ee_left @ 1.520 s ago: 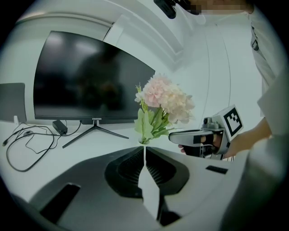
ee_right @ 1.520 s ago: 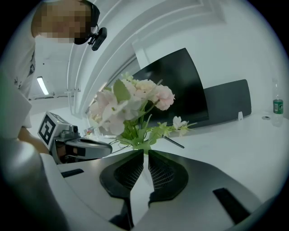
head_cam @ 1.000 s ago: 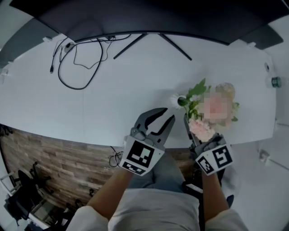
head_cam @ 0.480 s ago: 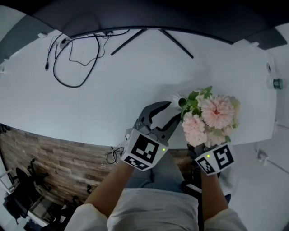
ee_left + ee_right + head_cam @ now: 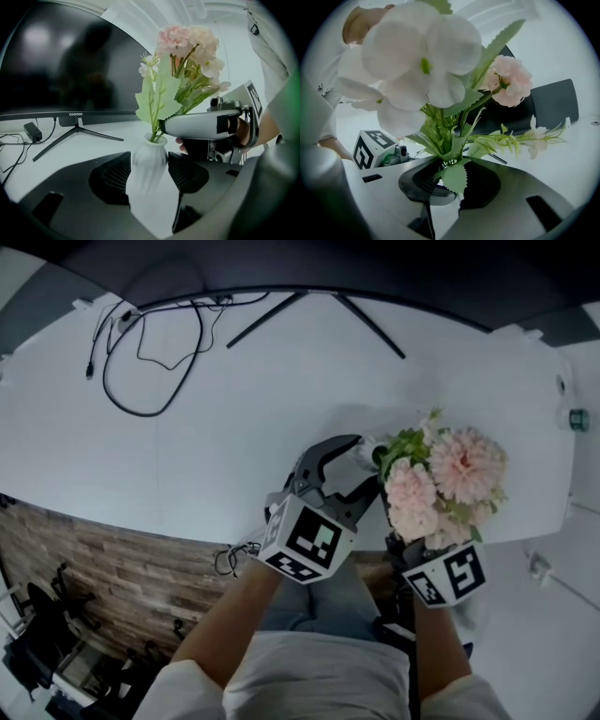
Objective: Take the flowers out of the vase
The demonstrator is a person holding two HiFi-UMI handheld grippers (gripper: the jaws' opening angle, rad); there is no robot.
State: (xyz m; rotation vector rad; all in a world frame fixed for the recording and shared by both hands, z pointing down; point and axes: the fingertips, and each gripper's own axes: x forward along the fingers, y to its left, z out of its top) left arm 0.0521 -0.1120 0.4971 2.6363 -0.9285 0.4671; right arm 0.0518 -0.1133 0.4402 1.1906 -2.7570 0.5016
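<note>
The flowers (image 5: 448,476) stood in the vase (image 5: 149,164). The fingers of the right gripper (image 5: 453,174) had just closed on the stems above its mouth, seemingly to lift. The left gripper (image 5: 362,465) had just opened wide, the vase between its fingers unpressed, probably for steadying.

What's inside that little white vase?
Green stems of the pink and white flowers enter the vase at its neck. Its opaque wall hides how deep they reach and any water.
</note>
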